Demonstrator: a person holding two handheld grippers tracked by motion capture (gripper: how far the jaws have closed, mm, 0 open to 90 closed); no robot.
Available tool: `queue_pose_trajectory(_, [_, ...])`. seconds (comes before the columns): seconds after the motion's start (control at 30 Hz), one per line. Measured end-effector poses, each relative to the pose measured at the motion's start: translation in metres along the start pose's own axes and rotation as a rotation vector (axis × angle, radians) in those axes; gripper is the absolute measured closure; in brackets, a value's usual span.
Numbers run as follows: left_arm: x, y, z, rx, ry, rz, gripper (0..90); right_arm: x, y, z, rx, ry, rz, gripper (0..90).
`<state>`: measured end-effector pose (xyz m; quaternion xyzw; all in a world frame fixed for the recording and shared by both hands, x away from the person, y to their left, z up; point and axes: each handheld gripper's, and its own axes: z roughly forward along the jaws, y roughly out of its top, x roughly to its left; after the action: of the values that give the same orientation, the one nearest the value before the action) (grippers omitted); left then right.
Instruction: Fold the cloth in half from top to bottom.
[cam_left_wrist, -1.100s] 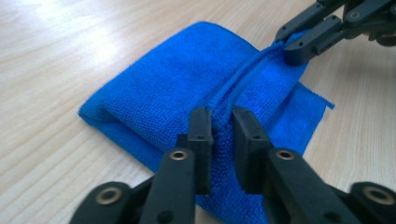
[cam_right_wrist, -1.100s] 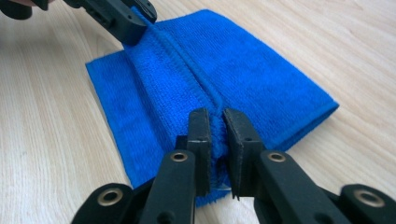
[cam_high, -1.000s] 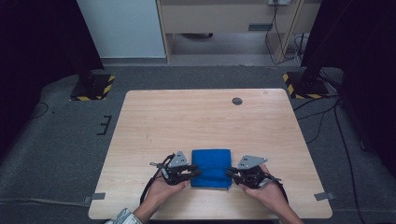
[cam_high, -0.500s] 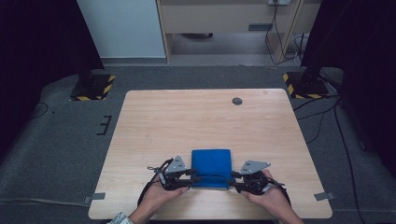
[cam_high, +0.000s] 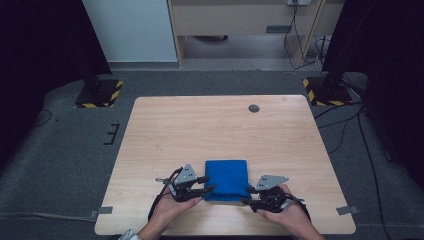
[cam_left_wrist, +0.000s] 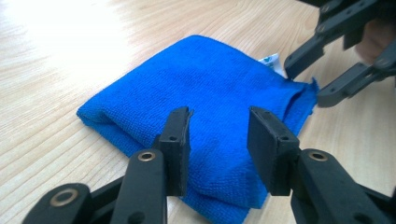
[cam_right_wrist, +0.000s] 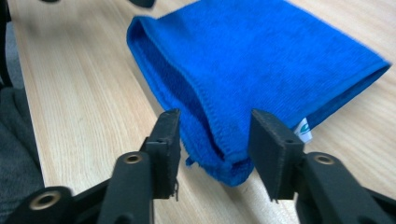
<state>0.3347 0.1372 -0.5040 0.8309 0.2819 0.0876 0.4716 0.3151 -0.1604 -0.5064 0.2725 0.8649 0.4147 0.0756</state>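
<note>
The cloth (cam_high: 226, 179) is blue and lies folded into a thick rectangle on the near middle of the table (cam_high: 200, 130), close to the person's edge. In the right gripper view its layered near corner shows stacked hems and a small white tag (cam_right_wrist: 304, 129) at the side, so the folding looks well advanced; whether another fold is meant, I cannot tell.

The left gripper (cam_left_wrist: 218, 140) stands released, its jaws spread with the cloth's near-left corner lying between and under them, not pinched. The right gripper (cam_right_wrist: 214, 144) is likewise released, jaws straddling the near-right corner, with gaps showing on both sides of the fabric. From above, both grippers sit at the two near corners, the left (cam_high: 205, 186) just touching the cloth's edge and the right (cam_high: 248, 199) at its lower corner.

Judging from this, what is left is to close on both corners and either fold again or move the cloth. The far table holds a small dark disc (cam_high: 254, 108), well apart.
</note>
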Motion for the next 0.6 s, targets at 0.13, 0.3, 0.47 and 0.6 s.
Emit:
queue_pose_trajectory(0.13, [-0.003, -0.004, 0.004, 0.068, 0.013, 0.034, 58.7, -0.003, 0.006, -0.003, -0.046, -0.037, 0.016, 44.5])
queue_pose_trajectory(0.3, [-0.001, -0.008, 0.004, 0.106, 0.032, 0.055, 58.1, -0.011, 0.009, 0.002, -0.039, -0.133, 0.019, 39.2])
queue_pose_trajectory(0.47, [0.000, -0.007, 0.004, 0.103, 0.040, 0.043, 53.4, -0.012, 0.007, 0.008, -0.007, -0.138, 0.019, 34.4])
queue_pose_trajectory(0.6, [0.002, -0.004, 0.003, 0.084, 0.061, 0.032, 39.9, -0.017, 0.010, 0.008, -0.019, -0.147, 0.041, 27.2])
